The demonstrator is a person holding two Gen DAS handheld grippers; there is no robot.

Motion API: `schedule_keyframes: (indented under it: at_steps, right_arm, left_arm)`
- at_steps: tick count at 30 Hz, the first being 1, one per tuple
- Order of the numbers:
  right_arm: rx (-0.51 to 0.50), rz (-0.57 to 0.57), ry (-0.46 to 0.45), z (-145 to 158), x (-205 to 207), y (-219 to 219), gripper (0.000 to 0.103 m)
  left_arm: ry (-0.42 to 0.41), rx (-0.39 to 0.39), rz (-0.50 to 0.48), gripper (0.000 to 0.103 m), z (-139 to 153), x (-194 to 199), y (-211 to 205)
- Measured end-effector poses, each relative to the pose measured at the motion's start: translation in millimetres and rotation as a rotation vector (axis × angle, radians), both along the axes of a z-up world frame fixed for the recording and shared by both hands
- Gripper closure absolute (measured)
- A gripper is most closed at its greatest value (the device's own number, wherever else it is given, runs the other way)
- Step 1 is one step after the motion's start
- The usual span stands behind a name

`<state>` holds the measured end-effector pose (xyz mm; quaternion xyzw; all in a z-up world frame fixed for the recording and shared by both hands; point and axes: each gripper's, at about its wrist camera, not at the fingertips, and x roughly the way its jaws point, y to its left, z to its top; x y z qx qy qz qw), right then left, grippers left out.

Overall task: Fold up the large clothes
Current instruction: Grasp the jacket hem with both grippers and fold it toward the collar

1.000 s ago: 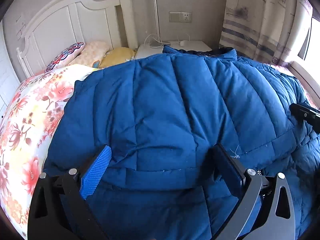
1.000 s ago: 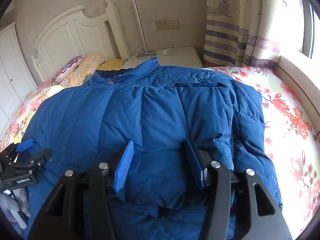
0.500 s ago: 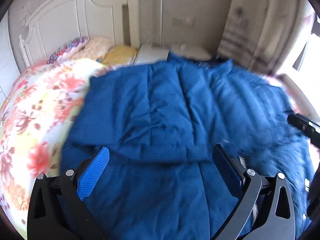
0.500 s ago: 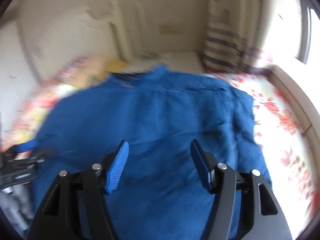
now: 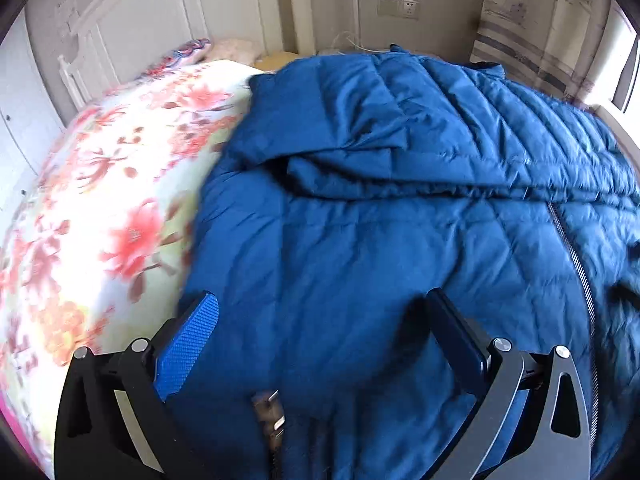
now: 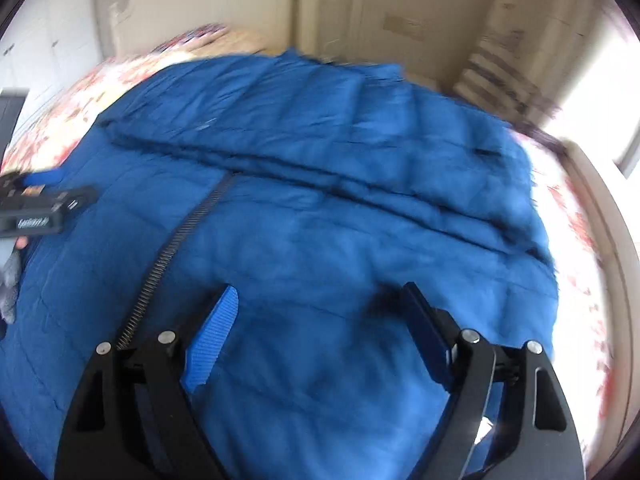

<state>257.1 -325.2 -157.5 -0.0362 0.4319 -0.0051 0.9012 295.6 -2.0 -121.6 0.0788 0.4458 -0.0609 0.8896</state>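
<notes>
**Blue padded jacket lay across the bed, both tongs spread above it**

The blue quilted jacket (image 5: 360, 240) lay spread over most of the bed, on top of a floral bedspread (image 5: 112, 208) that showed along its left edge in the left wrist view. The far part of the jacket was doubled over toward the camera, making a thick folded band (image 5: 380, 140) whose rumpled edge ran across the garment from side to side. Below that edge the nearer part lay flatter, with a metal zipper (image 5: 576, 264) running down it on the right side of the left wrist view. A small brownish zipper pull (image 5: 270, 416) sat close to the bottom of that view, between the two fingers.

The left tongs (image 5: 320, 320) were spread wide over the near part of the jacket, with fabric visible between the fingers and nothing pinched. Its left pad (image 5: 188, 348) was ribbed blue and hung over the jacket's left edge, just beside the bedspread.

The right wrist view was blurred. The right tongs (image 6: 320, 316) were likewise spread, hanging over the near part of the jacket to the right of the zipper (image 6: 176, 248), gripping nothing. The left tongs showed again at the left edge of that view (image 6: 36, 210), over the jacket.

A white headboard (image 5: 168, 8) stood behind the bed, and a striped curtain (image 5: 532, 28) hung at the far right.
</notes>
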Motion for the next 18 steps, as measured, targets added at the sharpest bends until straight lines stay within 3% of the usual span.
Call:
schedule_keyframes:
  at_steps: [3, 6, 7, 8, 11, 16, 18]
  right_arm:
    - [0.025, -0.109, 0.001, -11.0, -18.1, -45.4, 0.018]
    - [0.179, -0.134, -0.033, -15.0, -29.9, -76.5, 0.018]
    - [0.187, -0.133, -0.027, -16.1, -28.8, -79.0, 0.016]
    - [0.174, -0.12, -0.017, -17.2, -26.5, -77.3, 0.014]
    - [0.155, -0.105, -0.006, -18.9, -22.6, -73.2, 0.011]
    - [0.296, -0.086, -0.045, -18.6, -21.7, -91.9, 0.01]
    - [0.307, -0.087, -0.051, -16.8, -20.0, -91.4, 0.012]
  left_arm:
    - [-0.031, -0.03, 0.043, 0.004, 1.5, -16.1, 21.8]
    - [0.013, -0.142, 0.108, 0.004, -4.4, -19.8, 48.6]
    - [0.039, -0.21, 0.114, 0.005, -7.8, -16.9, 60.1]
    - [0.03, -0.225, 0.109, 0.005, -6.7, -17.0, 63.7]
    - [0.023, -0.204, 0.104, 0.005, -7.5, -20.2, 64.7]
    - [0.005, -0.22, 0.183, 0.005, -7.0, -25.0, 79.2]
    - [-0.019, -0.205, 0.232, 0.005, -4.0, -26.7, 83.4]
